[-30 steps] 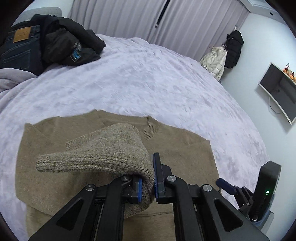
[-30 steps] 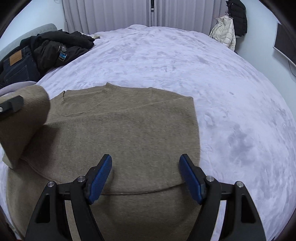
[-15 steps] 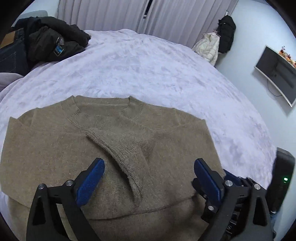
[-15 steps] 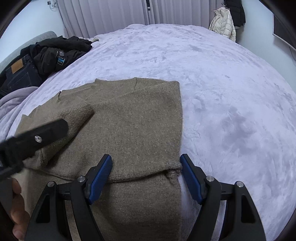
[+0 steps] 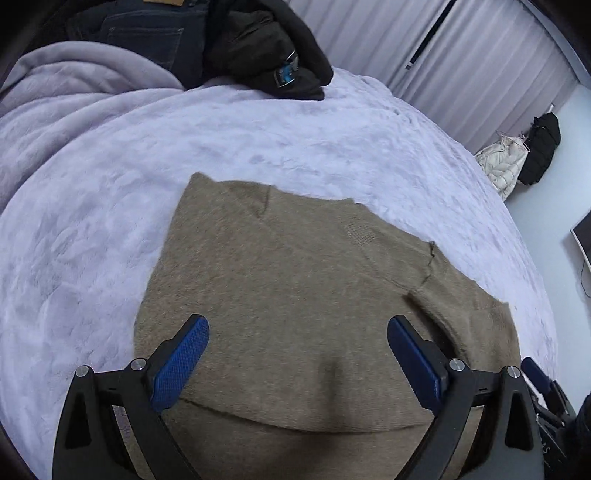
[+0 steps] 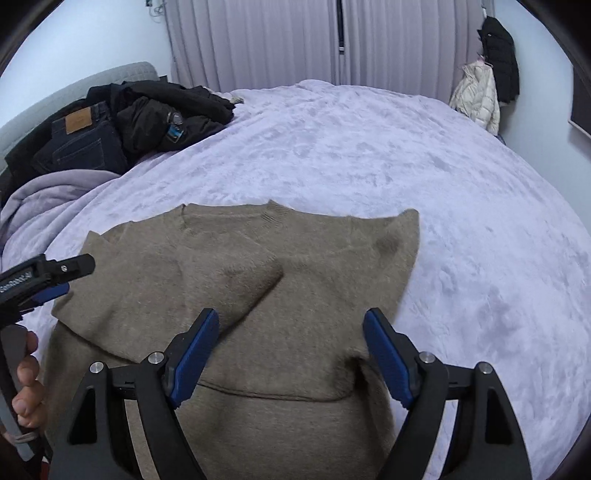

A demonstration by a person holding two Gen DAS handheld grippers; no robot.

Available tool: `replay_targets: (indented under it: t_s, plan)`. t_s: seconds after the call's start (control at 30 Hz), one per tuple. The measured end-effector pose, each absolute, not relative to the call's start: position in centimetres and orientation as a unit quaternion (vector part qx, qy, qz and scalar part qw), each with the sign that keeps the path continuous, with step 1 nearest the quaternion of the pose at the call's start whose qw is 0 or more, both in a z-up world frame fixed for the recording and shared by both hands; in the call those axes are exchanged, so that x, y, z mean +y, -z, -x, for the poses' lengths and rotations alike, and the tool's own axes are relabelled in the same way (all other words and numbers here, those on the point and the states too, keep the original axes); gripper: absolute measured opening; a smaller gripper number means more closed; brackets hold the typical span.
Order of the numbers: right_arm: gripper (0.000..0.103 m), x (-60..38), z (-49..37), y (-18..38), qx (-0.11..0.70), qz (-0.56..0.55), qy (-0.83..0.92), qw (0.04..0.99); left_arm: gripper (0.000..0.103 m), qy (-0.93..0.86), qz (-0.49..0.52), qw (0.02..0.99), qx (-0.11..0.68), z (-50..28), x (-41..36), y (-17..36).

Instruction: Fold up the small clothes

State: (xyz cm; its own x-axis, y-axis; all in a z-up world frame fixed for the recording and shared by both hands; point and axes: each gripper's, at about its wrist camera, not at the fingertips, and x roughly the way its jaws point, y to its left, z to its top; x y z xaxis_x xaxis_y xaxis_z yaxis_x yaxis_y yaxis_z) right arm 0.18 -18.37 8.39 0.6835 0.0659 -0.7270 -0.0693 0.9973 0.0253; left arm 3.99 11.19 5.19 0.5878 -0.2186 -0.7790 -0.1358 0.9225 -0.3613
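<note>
Left wrist view: the left hand-held gripper (image 5: 297,363) hangs with jaws spread wide and nothing between them, above a brown knit sweater (image 5: 295,280) lying flat on a lavender bedspread (image 5: 92,221). Dark jeans (image 5: 147,26) and a black jacket (image 5: 266,48) are heaped at the far edge of the bed.

Right wrist view: the right hand-held gripper (image 6: 290,362) hovers over the sweater's lower part, its jaws opening and gripping nothing. One sleeve (image 6: 236,280) lies folded across the chest. At the left edge, a hand (image 6: 27,384) grasps the other gripper's handle.
</note>
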Motion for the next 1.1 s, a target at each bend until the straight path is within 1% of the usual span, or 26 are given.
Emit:
replay_targets:
  t_s: [0.07,0.13,0.23,0.3,0.4,0.5,0.53,0.57,0.6,0.63,0.67,0.7,0.8,0.87,0.9,0.93,0.97,1.03,1.07,1.1]
  plan:
    - [0.084,-17.2,-0.7,-8.9,0.396,0.048,0.012,0.917,0.098,0.029,0.188,0.866,0.462,-4.1,11.2,-4.3]
    - [0.084,-17.2,-0.7,-9.1,0.391,0.070,0.050,0.916,0.098,0.029,0.173,0.868,0.465,-3.8,10.9,-3.7]
    - [0.084,-18.3,-0.9,-9.2,0.402,0.020,0.010,0.915,0.098,0.026,0.144,0.873,0.465,-3.8,10.0,-3.0]
    - [0.084,-18.1,-1.4,-9.2,0.407,0.006,-0.007,0.913,0.098,0.021,0.128,0.873,0.470,-3.9,9.5,-2.8]
    - [0.084,-14.9,-2.5,-9.0,0.401,0.038,-0.028,0.915,0.098,0.024,0.117,0.875,0.469,-3.9,9.3,-2.8]
    - [0.084,-10.8,-5.0,-7.1,0.432,0.075,-0.065,0.896,0.098,0.034,0.124,0.874,0.469,-3.8,9.8,-2.8]
    - [0.080,-9.7,-6.0,-6.0,0.443,0.091,-0.063,0.890,0.098,0.036,0.123,0.873,0.471,-3.7,9.8,-2.7]
    - [0.075,-9.0,-6.8,-5.1,0.451,0.108,-0.058,0.884,0.098,0.037,0.117,0.872,0.473,-3.7,9.7,-2.6]
    - [0.044,-8.8,-7.5,-4.1,0.461,0.121,-0.051,0.878,0.098,0.038,0.109,0.873,0.474,-3.6,9.5,-2.6]
    - [0.018,-9.3,-8.1,-3.3,0.476,0.114,-0.045,0.871,0.098,0.038,0.101,0.874,0.474,-3.5,9.3,-2.6]
    - [0.015,-10.4,-8.2,-3.4,0.480,0.084,-0.046,0.872,0.098,0.036,0.094,0.875,0.473,-3.5,9.1,-2.7]
    - [0.011,-11.8,-7.9,-3.8,0.476,0.046,-0.054,0.876,0.098,0.034,0.092,0.876,0.472,-3.4,8.9,-2.8]
    - [0.010,-16.0,-6.0,-5.8,0.439,-0.009,-0.036,0.898,0.098,0.058,0.117,0.876,0.464,-3.3,8.4,-3.8]
    - [0.011,-18.7,-4.5,-6.4,0.413,-0.047,-0.037,0.909,0.098,0.075,0.117,0.874,0.466,-3.5,7.3,-4.0]
    - [0.013,-20.0,-3.9,-6.2,0.415,-0.061,-0.036,0.907,0.098,0.073,0.103,0.873,0.472,-3.6,6.5,-3.8]
    - [0.022,-21.3,-3.4,-5.7,0.422,-0.080,-0.037,0.902,0.098,0.071,0.089,0.872,0.477,-3.7,5.8,-3.5]
    - [0.025,-22.8,-2.7,-5.1,0.427,-0.101,-0.030,0.898,0.098,0.069,0.075,0.871,0.480,-3.7,5.2,-3.1]
    - [0.026,-25.5,-1.7,-3.8,0.427,-0.145,-0.015,0.892,0.098,0.058,0.042,0.875,0.479,-3.5,4.2,-2.5]
    - [0.026,-26.5,-1.5,-3.1,0.428,-0.177,-0.031,0.886,0.101,0.055,0.032,0.876,0.477,-3.4,3.9,-2.3]
    - [0.026,-27.4,-1.4,-2.8,0.426,-0.203,-0.046,0.880,0.102,0.056,0.029,0.877,0.477,-3.4,3.7,-2.2]
